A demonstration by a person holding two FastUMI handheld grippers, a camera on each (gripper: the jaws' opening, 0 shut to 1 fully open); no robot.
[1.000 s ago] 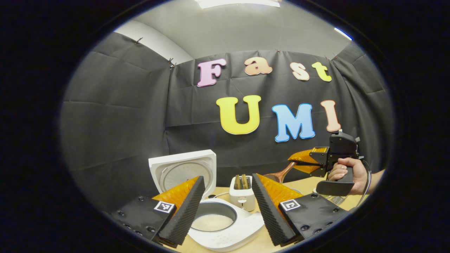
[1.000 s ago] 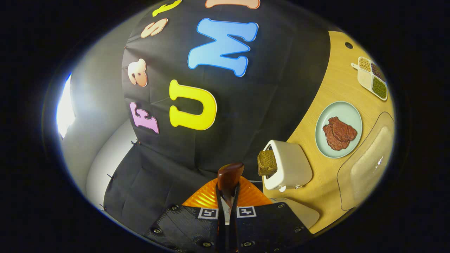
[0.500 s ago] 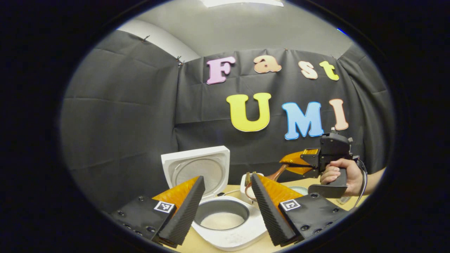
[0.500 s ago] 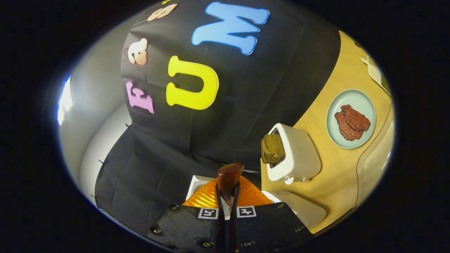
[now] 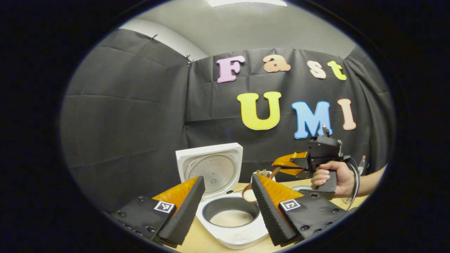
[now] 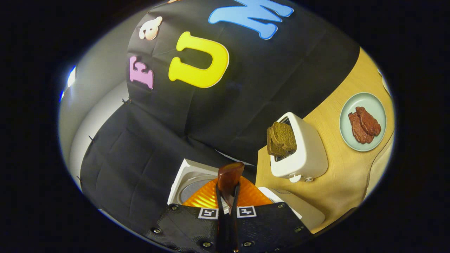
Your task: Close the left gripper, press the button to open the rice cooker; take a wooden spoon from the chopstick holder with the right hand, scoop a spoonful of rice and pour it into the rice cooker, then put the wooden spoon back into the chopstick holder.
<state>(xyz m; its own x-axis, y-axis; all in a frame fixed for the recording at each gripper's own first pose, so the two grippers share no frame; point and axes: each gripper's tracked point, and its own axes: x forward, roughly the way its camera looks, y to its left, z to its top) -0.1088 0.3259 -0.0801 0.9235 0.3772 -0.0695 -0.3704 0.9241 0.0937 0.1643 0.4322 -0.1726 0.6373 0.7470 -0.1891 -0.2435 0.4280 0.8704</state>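
The white rice cooker (image 5: pixel 233 232) stands open, its lid (image 5: pixel 211 168) upright and white rice in the pot (image 5: pixel 230 217). My left gripper (image 5: pixel 225 196) is open, its fingers framing the pot from the near side. A hand holds my right gripper (image 5: pixel 291 163) to the right of the cooker, shut on the wooden spoon's handle (image 5: pixel 273 173). The spoon bowl (image 5: pixel 249 195) carries rice and hangs at the pot's right rim, partly behind my left gripper's right finger. In the right gripper view the brown handle (image 6: pixel 230 175) sticks out between the shut fingers (image 6: pixel 228 198), above the cooker lid (image 6: pixel 190 179).
A white toaster (image 6: pixel 304 154) with dark bread slices (image 6: pixel 281 138) stands on the wooden table (image 6: pixel 337 168) behind the cooker. A pale green plate (image 6: pixel 348 135) with brown meat (image 6: pixel 364 123) lies farther right. A transparent tray edge (image 6: pixel 378 168) shows beside it.
My right gripper has carried the spoon left and down, from beside the toaster to the pot's rim. The left gripper view has swung left, so the cooker sits more central.
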